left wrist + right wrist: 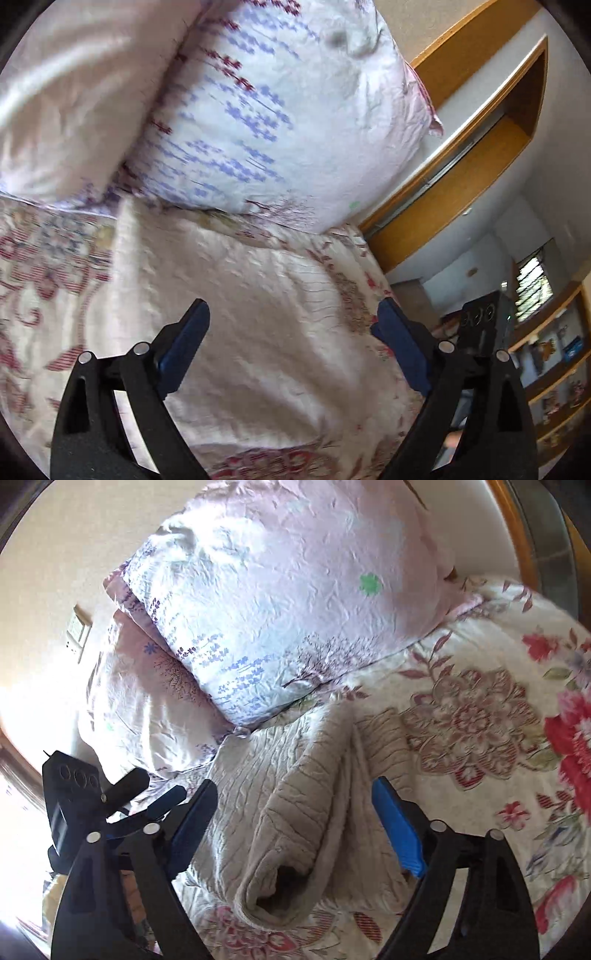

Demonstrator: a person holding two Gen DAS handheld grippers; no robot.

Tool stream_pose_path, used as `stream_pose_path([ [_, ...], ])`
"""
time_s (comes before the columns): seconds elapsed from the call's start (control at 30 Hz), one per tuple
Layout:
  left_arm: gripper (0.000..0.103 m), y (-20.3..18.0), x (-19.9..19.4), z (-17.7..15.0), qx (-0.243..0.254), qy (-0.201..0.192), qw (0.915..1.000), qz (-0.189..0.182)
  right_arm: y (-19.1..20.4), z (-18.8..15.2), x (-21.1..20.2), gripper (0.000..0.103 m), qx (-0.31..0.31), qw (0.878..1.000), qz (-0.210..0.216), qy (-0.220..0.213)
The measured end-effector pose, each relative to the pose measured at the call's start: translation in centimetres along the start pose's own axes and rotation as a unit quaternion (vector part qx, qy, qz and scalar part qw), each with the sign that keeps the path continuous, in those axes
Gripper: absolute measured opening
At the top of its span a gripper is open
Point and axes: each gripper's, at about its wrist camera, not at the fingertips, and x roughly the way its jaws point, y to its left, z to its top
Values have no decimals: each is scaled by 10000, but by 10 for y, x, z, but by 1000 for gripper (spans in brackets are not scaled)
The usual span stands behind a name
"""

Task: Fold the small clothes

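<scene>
One beige ribbed garment [306, 812] lies partly folded on the floral bedspread [480, 716], just below two pillows [280, 602], so my guess is the fold is midway and wants squaring off. The right hand-held gripper [295, 827] hangs over it with jaws wide apart, holding nothing; the left hand-held gripper [291, 347] is likewise spread wide and empty over pale cloth. Next, I judge, one should pinch the rumpled open end and lay it flat across.
</scene>
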Motion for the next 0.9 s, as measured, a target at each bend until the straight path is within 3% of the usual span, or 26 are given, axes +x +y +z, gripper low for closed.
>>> stream_pose_path([
  [0.07, 95, 8, -18, -6, 360, -203, 9965, 721, -5, 1, 11, 69, 295, 9990, 162, 293],
  [0.13, 98, 14, -28, -16, 711, -365, 9871, 1390, -9, -1, 20, 66, 467, 9974, 187, 516],
  [0.23, 101, 26, -37, -26, 955, -350, 9770, 1876, -10, -6, 30, 65, 559, 9956, -15, 753],
  [0.37, 101, 45, -31, -36, 878, -158, 9787, 1849, -14, -10, 41, 65, 621, 9932, -140, 972],
  [0.47, 101, 50, -24, -42, 850, -57, 9805, 1771, -11, -14, 53, 49, 569, 9917, -72, 1148],
  [0.53, 101, 51, -23, -43, 838, -57, 9815, 1721, -9, -16, 60, 26, 442, 9916, -164, 1207],
  [0.57, 101, 52, -24, -43, 815, -68, 9822, 1691, -9, -16, 62, 24, 415, 9919, -162, 1188],
  [0.77, 101, 52, -26, -43, 768, -118, 9849, 1548, 22, 1, 32, 18, -210, 9992, -151, 299],
  [0.9, 101, 48, -30, -44, 899, -195, 9844, 1503, 40, 6, 10, 17, -610, 9964, -509, -305],
])
